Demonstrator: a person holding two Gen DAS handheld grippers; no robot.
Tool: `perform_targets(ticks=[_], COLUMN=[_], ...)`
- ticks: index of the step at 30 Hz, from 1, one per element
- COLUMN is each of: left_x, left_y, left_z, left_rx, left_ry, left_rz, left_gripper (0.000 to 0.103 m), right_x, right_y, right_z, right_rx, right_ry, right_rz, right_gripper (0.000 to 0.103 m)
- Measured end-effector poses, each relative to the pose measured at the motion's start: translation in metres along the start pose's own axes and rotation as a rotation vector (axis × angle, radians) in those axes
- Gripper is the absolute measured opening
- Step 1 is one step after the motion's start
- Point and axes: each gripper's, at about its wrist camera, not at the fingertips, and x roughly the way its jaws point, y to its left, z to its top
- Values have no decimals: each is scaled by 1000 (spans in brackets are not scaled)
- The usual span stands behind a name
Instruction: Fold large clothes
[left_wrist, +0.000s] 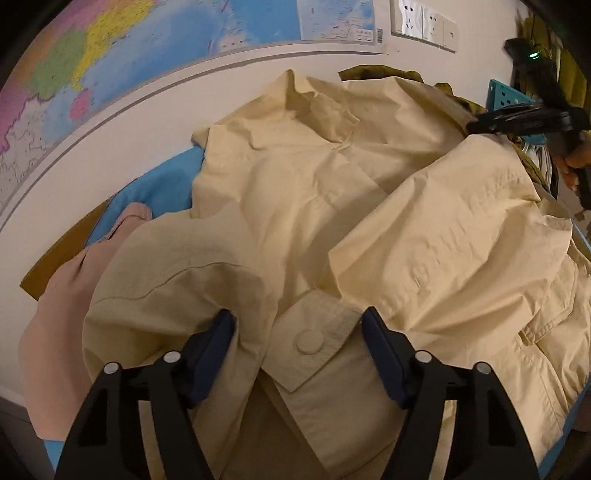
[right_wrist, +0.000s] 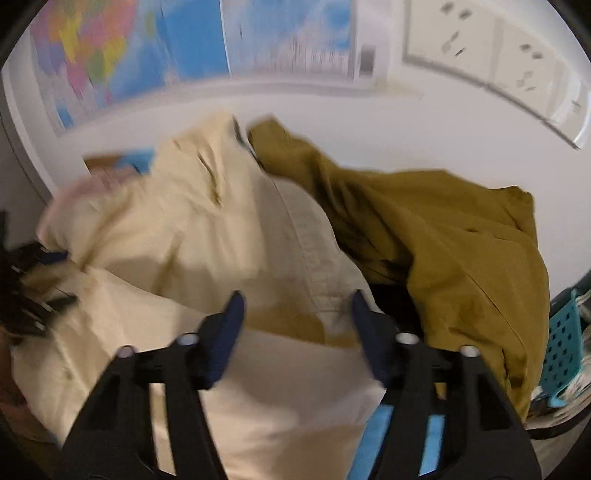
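The left gripper (left_wrist: 299, 343) stands wide over the cream jacket's (left_wrist: 332, 206) buttoned tab (left_wrist: 314, 347); the right gripper (right_wrist: 295, 325) is open too. Each should pinch one layer.

A coloured wall map (left_wrist: 110, 55) hangs beside white wall sockets (left_wrist: 424, 22), with a blue perforated basket (right_wrist: 563, 354) nearby.

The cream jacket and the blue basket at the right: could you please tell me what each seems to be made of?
The cream jacket looks like a thin woven fabric, perhaps cotton or a cotton blend, with a matte finish: it holds crisp creases, shows stitched seams and has a cloth-covered button. The blue basket looks like moulded plastic, going by its smooth rigid wall pierced with even square holes.
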Motion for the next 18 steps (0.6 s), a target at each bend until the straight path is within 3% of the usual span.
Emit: perform_targets(ticks=[2, 5, 8, 14, 16, 18], left_x=[2, 4, 9, 2, 0, -1], left_y=[3, 0, -2, 8, 12, 17], left_z=[-4, -7, -9, -3, 0, 3], left_rx=[3, 10, 19, -23, -41, -73], left_ry=[9, 34, 51, 38, 33, 32], left_rz=[11, 36, 49, 51, 53, 46], left_gripper=[63, 61, 61, 61, 61, 61], right_x=[-14, -53, -45, -7, -18, -48], right_y=[-16, -61, -71, -74, -67, -49], right_z=[8, 20, 23, 14, 13, 8], right_rx=[32, 227, 244, 358, 357, 307], right_ry=[-28, -176, -168, -152, -184, -278], right_rz=[32, 153, 70, 71, 48, -15], right_gripper=[7, 6, 6, 7, 13, 38])
